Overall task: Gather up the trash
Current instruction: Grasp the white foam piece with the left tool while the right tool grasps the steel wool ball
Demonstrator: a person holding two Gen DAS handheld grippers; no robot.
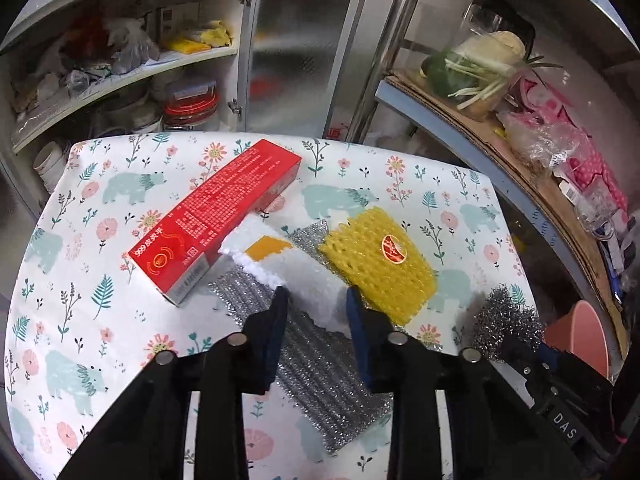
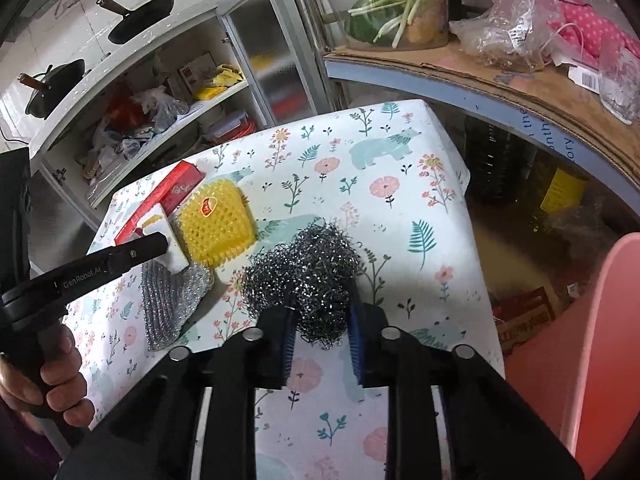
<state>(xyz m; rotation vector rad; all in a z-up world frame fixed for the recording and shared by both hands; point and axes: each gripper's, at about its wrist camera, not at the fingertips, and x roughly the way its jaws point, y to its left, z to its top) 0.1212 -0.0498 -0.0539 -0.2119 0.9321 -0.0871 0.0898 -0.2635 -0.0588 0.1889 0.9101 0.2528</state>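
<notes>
On the floral tablecloth (image 1: 80,264) lie a red carton (image 1: 216,216), a yellow foam net (image 1: 376,260) and a silver mesh cloth (image 1: 316,368). A white sponge with a yellow patch (image 1: 296,264) rests on the mesh cloth, and my left gripper (image 1: 316,294) is shut on its near end, both blue pads against its sides. In the right wrist view my right gripper (image 2: 322,312) is shut on a grey steel wool ball (image 2: 304,268) that sits on the cloth. The same ball (image 1: 506,320) shows at the right of the left wrist view.
A pink bin (image 2: 580,340) stands beside the table's right edge. Behind the table is an open cupboard (image 1: 120,72) full of bags and containers. A cardboard-covered shelf (image 2: 500,80) with vegetables and plastic bags overhangs the right. A hand (image 2: 52,376) holds the left gripper's handle.
</notes>
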